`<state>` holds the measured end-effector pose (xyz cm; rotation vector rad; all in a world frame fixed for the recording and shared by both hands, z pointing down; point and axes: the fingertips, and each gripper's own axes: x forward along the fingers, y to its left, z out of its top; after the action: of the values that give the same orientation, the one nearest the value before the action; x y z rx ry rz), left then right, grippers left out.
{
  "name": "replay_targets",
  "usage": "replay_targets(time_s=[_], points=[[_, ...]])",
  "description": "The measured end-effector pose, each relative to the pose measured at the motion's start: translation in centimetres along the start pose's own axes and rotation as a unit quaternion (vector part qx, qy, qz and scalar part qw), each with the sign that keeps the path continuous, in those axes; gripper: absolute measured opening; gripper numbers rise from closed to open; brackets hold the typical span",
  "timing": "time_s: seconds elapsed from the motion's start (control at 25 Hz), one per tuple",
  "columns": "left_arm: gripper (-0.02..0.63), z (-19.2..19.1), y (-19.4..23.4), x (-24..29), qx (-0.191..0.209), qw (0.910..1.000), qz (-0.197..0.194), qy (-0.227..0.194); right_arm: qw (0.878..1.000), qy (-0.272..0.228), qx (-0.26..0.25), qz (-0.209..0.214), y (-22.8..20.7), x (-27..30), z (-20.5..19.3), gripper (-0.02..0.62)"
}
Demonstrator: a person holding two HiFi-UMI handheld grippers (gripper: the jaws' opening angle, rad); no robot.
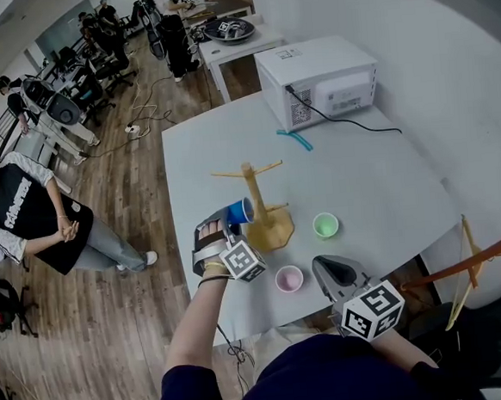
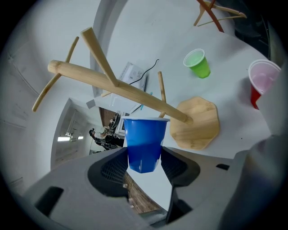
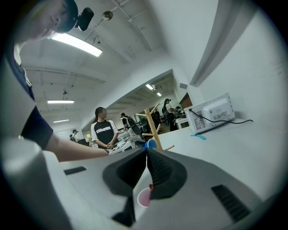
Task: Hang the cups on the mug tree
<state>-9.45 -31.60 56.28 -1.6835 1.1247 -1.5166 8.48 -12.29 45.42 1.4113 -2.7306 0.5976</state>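
Note:
My left gripper (image 1: 226, 219) is shut on a blue cup (image 1: 239, 211), held on its side with its mouth toward the wooden mug tree (image 1: 264, 204). In the left gripper view the blue cup (image 2: 144, 140) sits between the pads, its rim close under the tree's stem (image 2: 119, 86) and a lower peg (image 2: 161, 93). A green cup (image 1: 325, 225) and a pink cup (image 1: 289, 279) stand upright on the table. My right gripper (image 1: 329, 271) is shut and empty near the front edge, right of the pink cup (image 3: 144, 197).
A white microwave (image 1: 317, 82) with a black cable stands at the table's far end, a teal strip (image 1: 296, 139) beside it. A wooden rack (image 1: 480, 259) leans off the table's right side. A person (image 1: 27, 212) stands on the floor to the left.

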Motion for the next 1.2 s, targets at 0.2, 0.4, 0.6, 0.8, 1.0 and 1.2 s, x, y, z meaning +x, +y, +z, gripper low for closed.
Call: replay_targets(time_s=[0.2, 0.4, 0.6, 0.8, 1.0, 1.2], points=[[0.241, 0.9, -0.8, -0.1, -0.004, 0.9998, -0.019, -0.011, 1.0, -0.002, 0.0, -0.002, 0.1, -0.1, 0.1, 0.03], [0.241, 1.7, -1.2, 0.4, 0.002, 0.9997, -0.016, -0.02, 1.0, -0.002, 0.0, -0.005, -0.1, -0.3, 0.2, 0.03], [0.241, 1.7, 0.2, -0.1, 0.015, 0.9998, 0.0, -0.016, 1.0, -0.003, 0.0, -0.008, -0.2, -0.3, 0.3, 0.029], [0.241, 2.2, 0.7, -0.4, 0.02, 0.9994, 0.006, -0.028, 1.0, -0.003, -0.001, -0.006, 0.0, -0.3, 0.2, 0.029], [0.242, 2.4, -0.5, -0.8, 0.008, 0.9993, -0.027, -0.024, 1.0, -0.003, 0.0, -0.005, 0.0, -0.4, 0.2, 0.029], [0.25, 1.9, -0.4, -0.2, 0.03, 0.9994, -0.008, -0.018, 1.0, -0.004, -0.001, -0.005, 0.1, -0.5, 0.2, 0.03]])
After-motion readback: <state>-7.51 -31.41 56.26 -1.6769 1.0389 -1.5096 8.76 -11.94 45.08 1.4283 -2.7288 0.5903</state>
